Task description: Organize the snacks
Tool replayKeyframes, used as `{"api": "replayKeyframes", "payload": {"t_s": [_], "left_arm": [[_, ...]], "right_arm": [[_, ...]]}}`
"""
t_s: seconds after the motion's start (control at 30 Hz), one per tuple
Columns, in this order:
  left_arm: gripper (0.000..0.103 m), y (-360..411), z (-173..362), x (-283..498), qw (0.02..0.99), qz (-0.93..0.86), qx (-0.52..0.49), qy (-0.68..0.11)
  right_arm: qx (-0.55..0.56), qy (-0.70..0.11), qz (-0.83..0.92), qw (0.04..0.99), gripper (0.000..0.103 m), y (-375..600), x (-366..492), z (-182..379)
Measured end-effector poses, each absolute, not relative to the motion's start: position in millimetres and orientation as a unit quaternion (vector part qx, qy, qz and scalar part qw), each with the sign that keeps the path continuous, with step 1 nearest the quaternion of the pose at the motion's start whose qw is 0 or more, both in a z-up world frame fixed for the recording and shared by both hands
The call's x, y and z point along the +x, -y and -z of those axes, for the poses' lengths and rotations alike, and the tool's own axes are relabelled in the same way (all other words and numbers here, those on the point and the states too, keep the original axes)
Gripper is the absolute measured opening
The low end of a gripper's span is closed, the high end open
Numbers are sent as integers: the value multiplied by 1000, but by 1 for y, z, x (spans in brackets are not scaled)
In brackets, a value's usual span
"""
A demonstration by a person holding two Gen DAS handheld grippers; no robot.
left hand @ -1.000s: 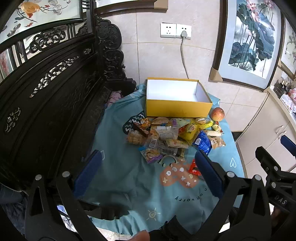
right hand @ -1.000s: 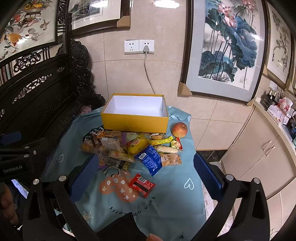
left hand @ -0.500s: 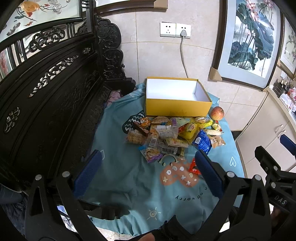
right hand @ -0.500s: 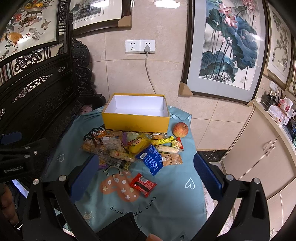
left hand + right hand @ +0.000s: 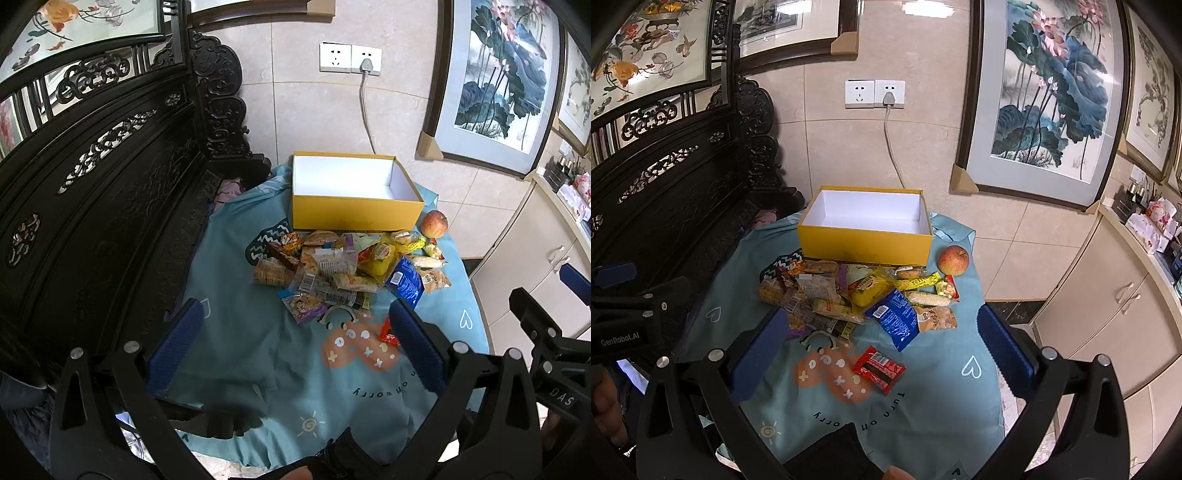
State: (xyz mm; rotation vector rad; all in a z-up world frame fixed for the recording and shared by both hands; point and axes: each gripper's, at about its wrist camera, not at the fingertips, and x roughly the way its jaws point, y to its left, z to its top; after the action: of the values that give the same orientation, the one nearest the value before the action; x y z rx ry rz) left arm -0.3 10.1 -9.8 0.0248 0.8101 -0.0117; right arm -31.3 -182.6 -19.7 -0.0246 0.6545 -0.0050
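A heap of wrapped snacks lies on the teal cloth just in front of an empty yellow box with a white inside. A blue packet and a red packet lie nearest to me; an apple rests right of the box. My left gripper hovers open above the near cloth, short of the heap. My right gripper is open too, with the red packet seen between its fingers from above, untouched.
The small table under the teal cloth stands against a tiled wall with a socket and cable. A dark carved wooden bench runs along the left. Beige cabinets stand to the right. Framed paintings lean on the wall.
Both views have shifted slightly closer to the snack heap and box; the grippers stay open and nothing on the table has moved.
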Motion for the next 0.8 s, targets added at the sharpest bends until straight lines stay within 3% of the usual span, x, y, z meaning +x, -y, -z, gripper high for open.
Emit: {"api": "replayKeyframes", "payload": {"t_s": [0.8], "left_arm": [[101,-14,12,11,915,20,11,-402]], "right_arm": [[-12,-328,6,944,102,180,-27,19]]}}
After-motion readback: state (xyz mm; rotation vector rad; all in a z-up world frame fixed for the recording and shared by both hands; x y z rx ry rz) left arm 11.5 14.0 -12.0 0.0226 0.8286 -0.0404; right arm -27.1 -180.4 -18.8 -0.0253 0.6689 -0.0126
